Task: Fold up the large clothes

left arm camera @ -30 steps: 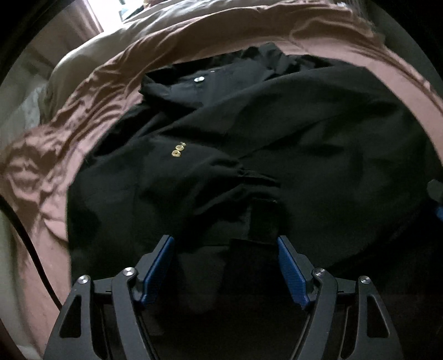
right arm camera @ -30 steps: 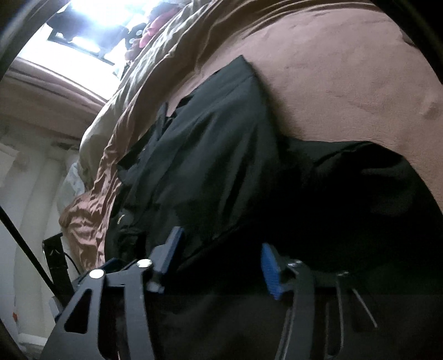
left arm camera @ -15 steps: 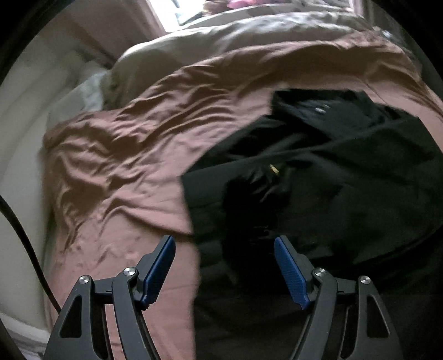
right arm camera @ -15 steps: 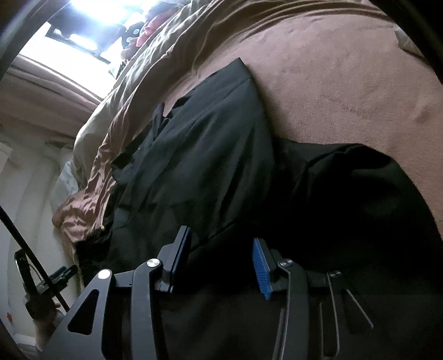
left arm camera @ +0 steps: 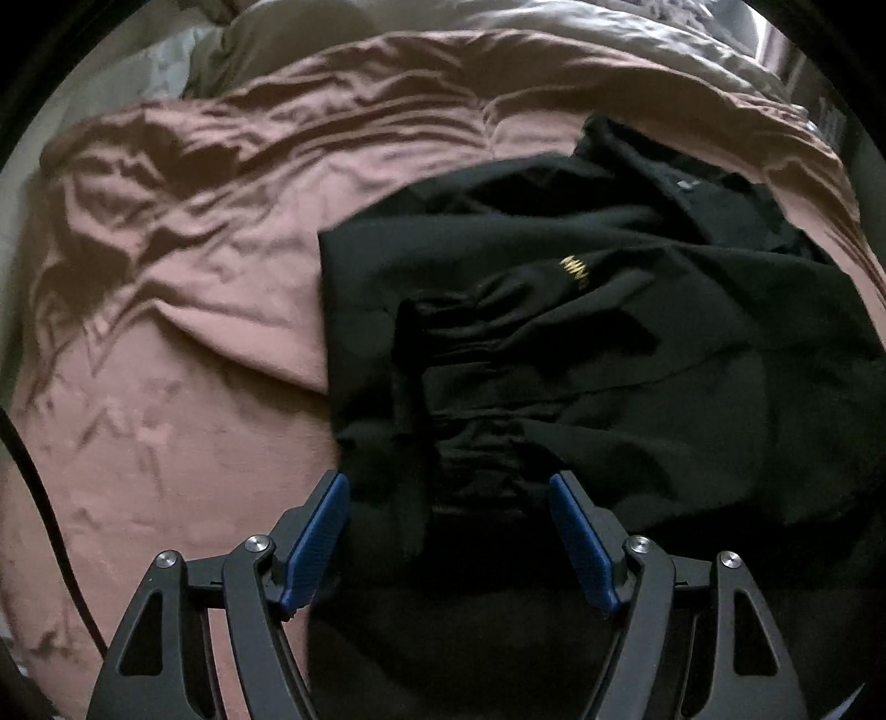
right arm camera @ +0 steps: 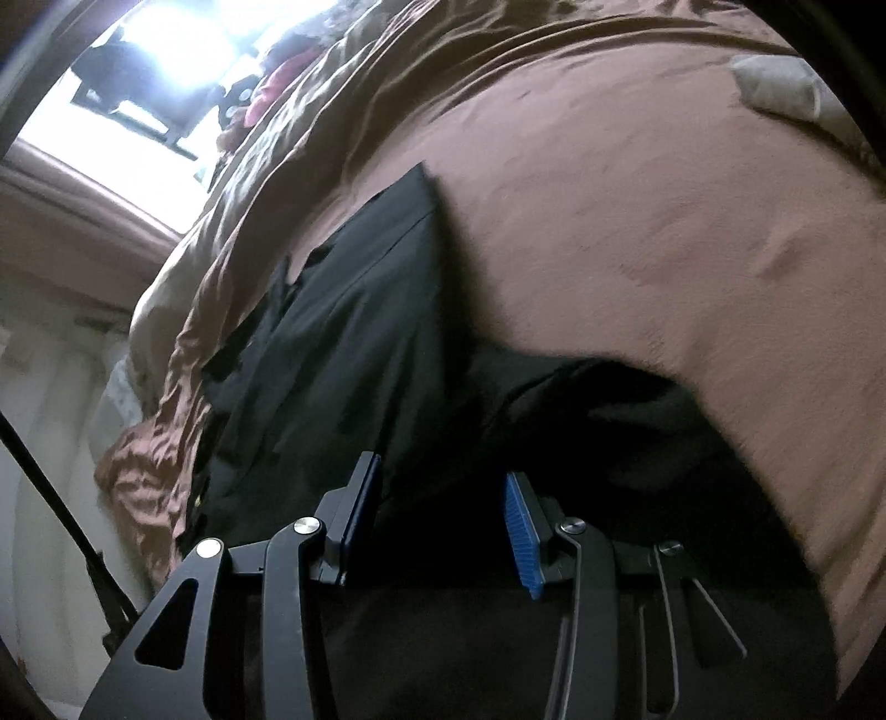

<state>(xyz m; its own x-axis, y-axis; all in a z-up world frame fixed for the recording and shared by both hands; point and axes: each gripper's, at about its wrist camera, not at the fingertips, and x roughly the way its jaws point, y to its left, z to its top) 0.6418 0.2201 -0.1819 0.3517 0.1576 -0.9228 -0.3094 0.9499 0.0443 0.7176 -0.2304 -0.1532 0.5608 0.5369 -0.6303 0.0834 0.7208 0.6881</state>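
Around the black garment [left arm camera: 637,332] spreads a rumpled pink bedsheet [left arm camera: 183,288]

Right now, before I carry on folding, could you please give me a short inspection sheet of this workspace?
Surface: bed with a wrinkled pink sheet, pale bedding bunched at the far end.
Job's things: black garment lying partly folded on the sheet, gold logo facing up.
Clutter: nothing seen.
Grippers: left claw open above the garment's near edge; right claw partly open over black cloth, no grip visible.
Cables: one black cable at the left edge.
Surroundings: bright window.
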